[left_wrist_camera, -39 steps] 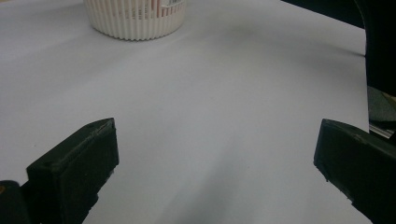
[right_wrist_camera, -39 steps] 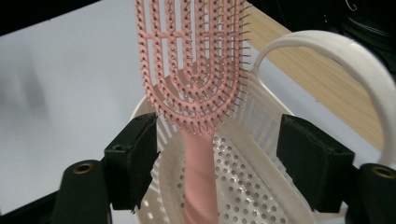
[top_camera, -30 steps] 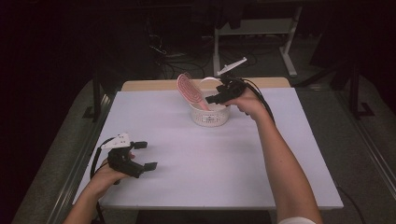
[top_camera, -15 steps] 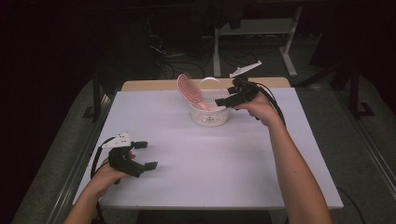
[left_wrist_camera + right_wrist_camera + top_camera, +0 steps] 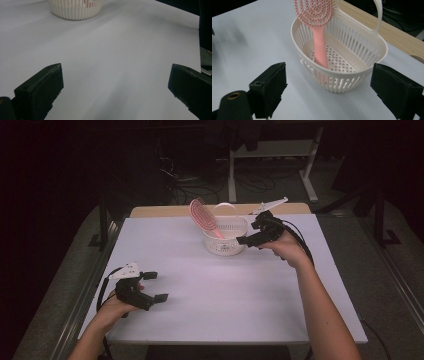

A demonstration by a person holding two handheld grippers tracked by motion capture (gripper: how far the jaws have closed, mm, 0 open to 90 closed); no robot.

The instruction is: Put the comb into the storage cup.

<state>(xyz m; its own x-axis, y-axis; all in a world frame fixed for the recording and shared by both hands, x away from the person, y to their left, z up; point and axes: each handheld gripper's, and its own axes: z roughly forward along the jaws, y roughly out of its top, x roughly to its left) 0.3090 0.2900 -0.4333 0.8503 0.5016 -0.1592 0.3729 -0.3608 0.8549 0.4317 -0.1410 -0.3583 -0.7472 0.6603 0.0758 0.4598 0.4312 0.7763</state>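
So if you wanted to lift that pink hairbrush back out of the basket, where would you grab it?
Probably the bare neck of the pink hairbrush just below its head, pinched from above: it leans handle-down in the white basket, so that part clears the rim.

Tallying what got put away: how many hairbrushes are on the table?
1. A pink hairbrush stands handle-down in the white slatted basket at the far side of the table, its head leaning over the rim. Nothing else lies in the basket.
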